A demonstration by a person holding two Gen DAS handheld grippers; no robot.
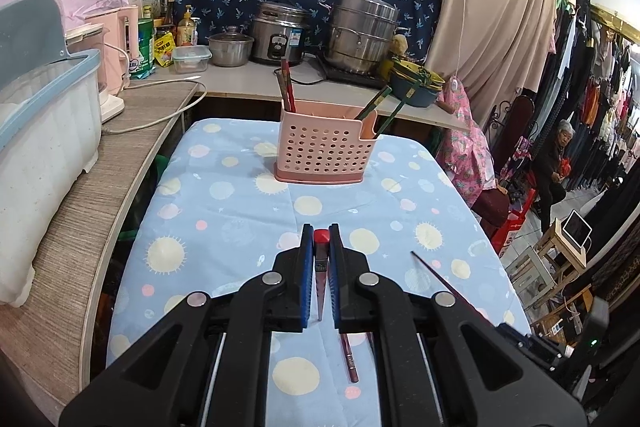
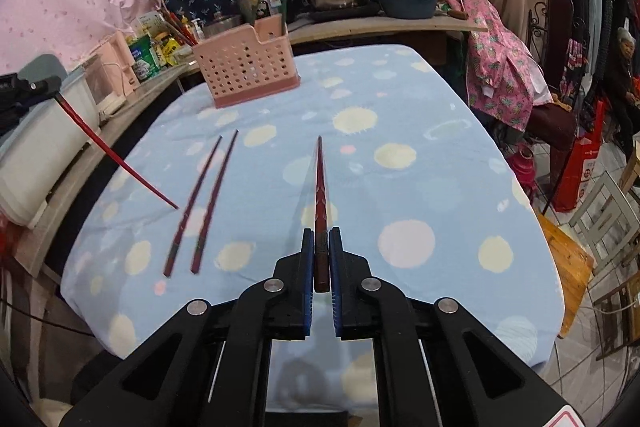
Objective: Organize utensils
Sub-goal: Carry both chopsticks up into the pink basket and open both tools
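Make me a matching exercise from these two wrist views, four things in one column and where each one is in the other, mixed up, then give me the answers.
Things
1. red chopstick
2. pink utensil basket
3. pair of dark red chopsticks
4. steel steamer pot

Places
A. lying side by side on the blue spotted tablecloth
B. on the counter behind the table
C. clamped in the right gripper, tip pointing forward
D. standing at the far end of the table, chopsticks inside

Pairs: 1-C, 2-D, 3-A, 4-B
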